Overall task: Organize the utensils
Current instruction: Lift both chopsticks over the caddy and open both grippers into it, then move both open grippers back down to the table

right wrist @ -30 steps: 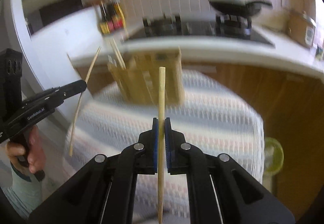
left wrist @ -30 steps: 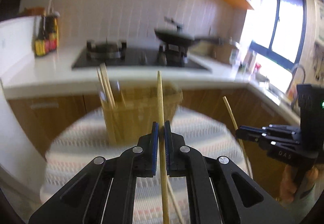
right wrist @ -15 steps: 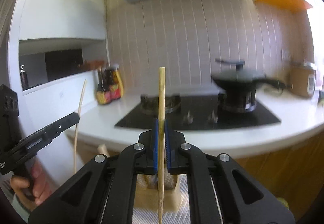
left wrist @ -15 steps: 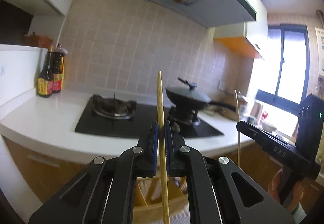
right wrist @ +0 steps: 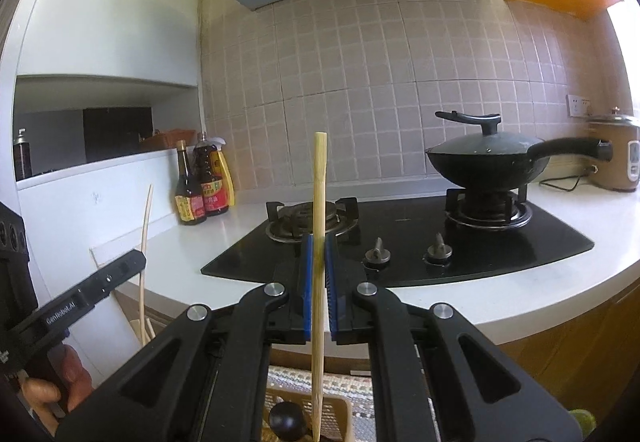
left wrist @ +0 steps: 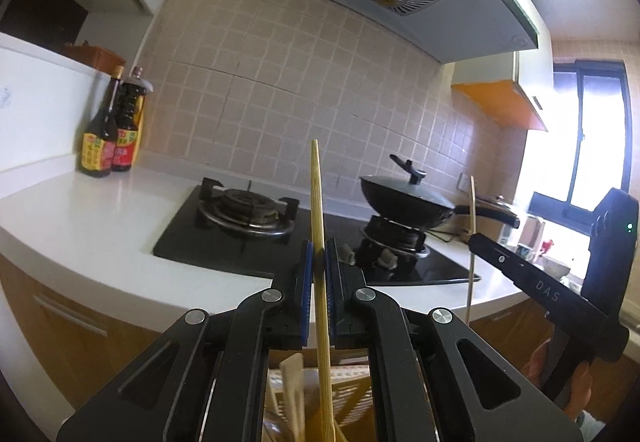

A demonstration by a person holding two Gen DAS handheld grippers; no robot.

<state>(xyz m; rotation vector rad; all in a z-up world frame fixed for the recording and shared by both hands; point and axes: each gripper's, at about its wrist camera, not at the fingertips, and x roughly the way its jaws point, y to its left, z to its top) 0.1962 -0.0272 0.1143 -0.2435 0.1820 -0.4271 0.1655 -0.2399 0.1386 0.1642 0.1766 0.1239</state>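
The left gripper (left wrist: 319, 266) is clamping a chopstick (left wrist: 320, 242) upright between its blue pads, jaws nearly closed on the stick; its pointed tip is rising well above the jaws, its lower part running down past them toward a wooden holder (left wrist: 352, 394) just below, where pale utensils are standing, blurred. To the right of these jaws the right gripper (left wrist: 474, 240) is showing side-on, its arm reading "DAS", a thin chopstick (left wrist: 471, 242) pinched upright at its tip.

The right gripper (right wrist: 319, 266) is likewise gripping its chopstick (right wrist: 319, 222) vertically, jaws closed tight on it, blunt end up, thin end dipping toward the holder (right wrist: 344, 414) beneath, beside a dark round knob (right wrist: 286, 420). Left of these jaws the left gripper (right wrist: 138, 262) is appearing, its arm marked "GenRobot.AI", its chopstick (right wrist: 145, 242) standing upright.

Beyond both sets of jaws a hob (right wrist: 400, 242) is sitting on a white counter (left wrist: 80, 226), with a lidded wok (right wrist: 488, 162) and sauce bottles (right wrist: 202, 186) whose labels are too small to read.
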